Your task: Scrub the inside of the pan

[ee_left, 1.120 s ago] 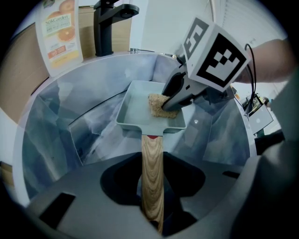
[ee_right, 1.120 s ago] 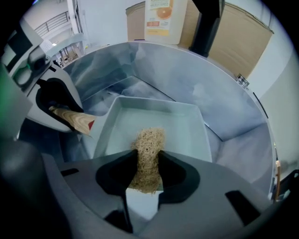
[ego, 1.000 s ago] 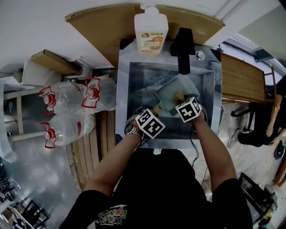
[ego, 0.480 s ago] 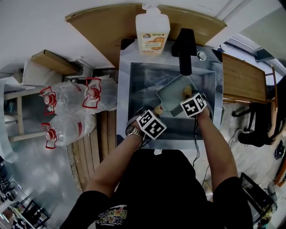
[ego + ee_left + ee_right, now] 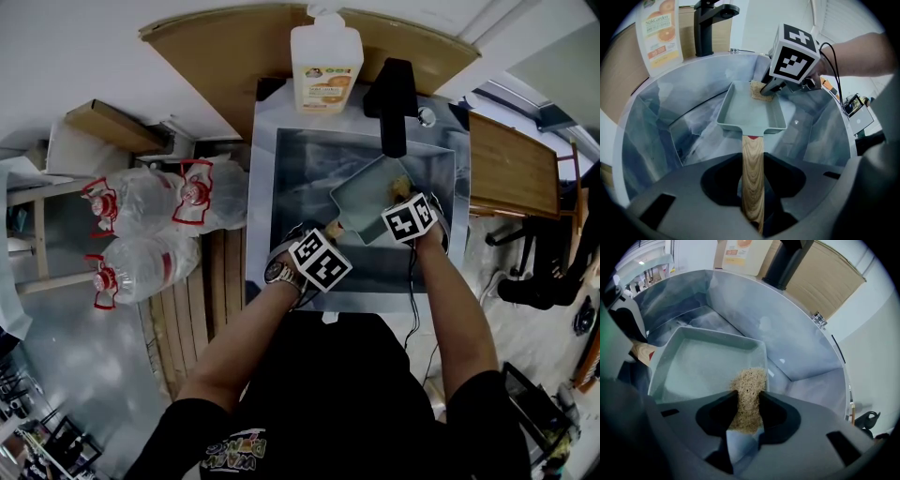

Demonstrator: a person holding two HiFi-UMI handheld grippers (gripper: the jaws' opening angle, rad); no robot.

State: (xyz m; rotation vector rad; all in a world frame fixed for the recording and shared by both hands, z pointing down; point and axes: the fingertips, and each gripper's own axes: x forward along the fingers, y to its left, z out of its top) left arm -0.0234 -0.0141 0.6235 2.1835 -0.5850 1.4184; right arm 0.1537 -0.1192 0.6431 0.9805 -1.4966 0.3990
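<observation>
A grey-green rectangular pan [image 5: 366, 202] with a wooden handle [image 5: 753, 173] lies tilted in the steel sink [image 5: 281, 169]. My left gripper [image 5: 330, 232] is shut on that handle [image 5: 333, 228], which runs out between its jaws [image 5: 753, 187]. My right gripper [image 5: 403, 190] is shut on a tan scrub sponge [image 5: 747, 397]. The sponge [image 5: 759, 90] presses against the pan's floor [image 5: 705, 369] in its far right corner, just inside the rim. In the left gripper view the right gripper [image 5: 768, 88] reaches down into the pan [image 5: 749, 108] from the right.
A black faucet [image 5: 392, 103] stands over the sink's back edge, an orange-labelled soap bottle [image 5: 326, 58] to its left. Large water bottles [image 5: 141, 234] lie left of the sink. A wooden board [image 5: 511, 164] sits to the right.
My right gripper has slid the sponge from the pan's middle toward its far right corner. The left gripper and the handle have stayed put.
</observation>
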